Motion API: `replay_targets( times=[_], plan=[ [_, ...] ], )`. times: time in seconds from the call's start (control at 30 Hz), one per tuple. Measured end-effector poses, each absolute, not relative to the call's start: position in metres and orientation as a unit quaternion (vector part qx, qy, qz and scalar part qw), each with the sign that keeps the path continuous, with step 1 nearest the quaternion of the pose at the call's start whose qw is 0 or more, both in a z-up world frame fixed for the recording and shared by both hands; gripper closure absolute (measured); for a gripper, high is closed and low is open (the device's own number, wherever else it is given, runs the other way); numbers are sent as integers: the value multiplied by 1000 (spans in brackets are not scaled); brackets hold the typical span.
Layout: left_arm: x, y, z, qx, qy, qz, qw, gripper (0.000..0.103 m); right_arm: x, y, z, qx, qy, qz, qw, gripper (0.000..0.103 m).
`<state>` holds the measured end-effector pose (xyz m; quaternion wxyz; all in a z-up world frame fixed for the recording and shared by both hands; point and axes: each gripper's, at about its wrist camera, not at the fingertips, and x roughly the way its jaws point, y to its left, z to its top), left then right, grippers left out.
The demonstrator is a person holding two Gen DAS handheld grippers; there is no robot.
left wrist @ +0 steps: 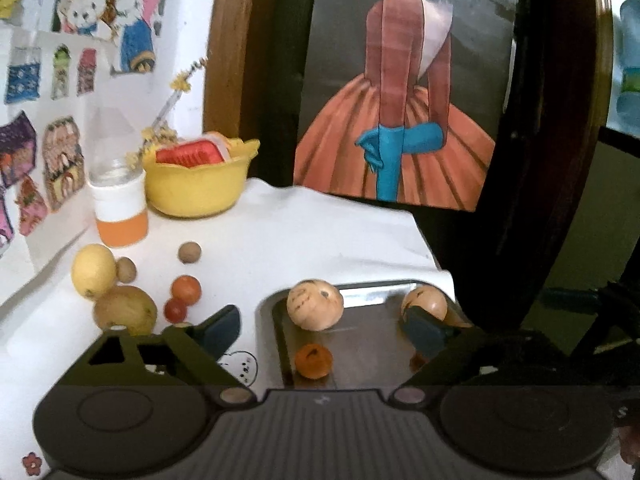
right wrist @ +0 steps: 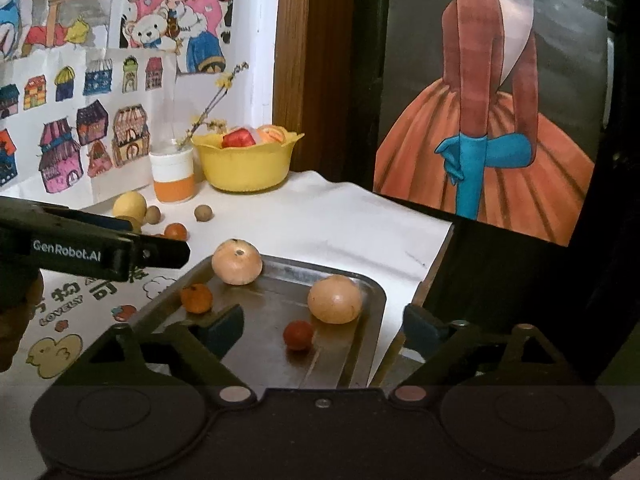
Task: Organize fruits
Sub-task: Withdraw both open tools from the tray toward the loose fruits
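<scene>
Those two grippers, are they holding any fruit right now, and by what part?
No. Both the left gripper and the right gripper are open and empty above the metal tray.

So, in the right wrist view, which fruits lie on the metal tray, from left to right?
Small orange mandarin → pale round fruit with a dark stem spot → small red tomato → pale orange round fruit.

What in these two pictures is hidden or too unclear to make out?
- Bowl contents: both views, rim hides all but red and orange tops.
- Small red fruit: left view, right tongs finger mostly covers it.
- Tray near edge: both views, tongs bodies cover it.
- Bottle: left view, cut off by edge.
</scene>
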<state>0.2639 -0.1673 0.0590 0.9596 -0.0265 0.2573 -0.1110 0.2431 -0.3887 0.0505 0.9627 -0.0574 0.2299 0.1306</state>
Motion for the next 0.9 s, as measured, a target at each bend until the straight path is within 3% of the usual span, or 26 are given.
replay_targets(
  times=[0.13, 0.9],
  plan=[
    [248, -162, 68, -33, 242, -109, 964, 0, 222, -386, 63, -60, 217, 131, 965, 1],
    [133, -100, 85, -52, 231, -95, 967, 0, 93, -352, 91, -69, 219, 140, 963, 1]
  ],
)
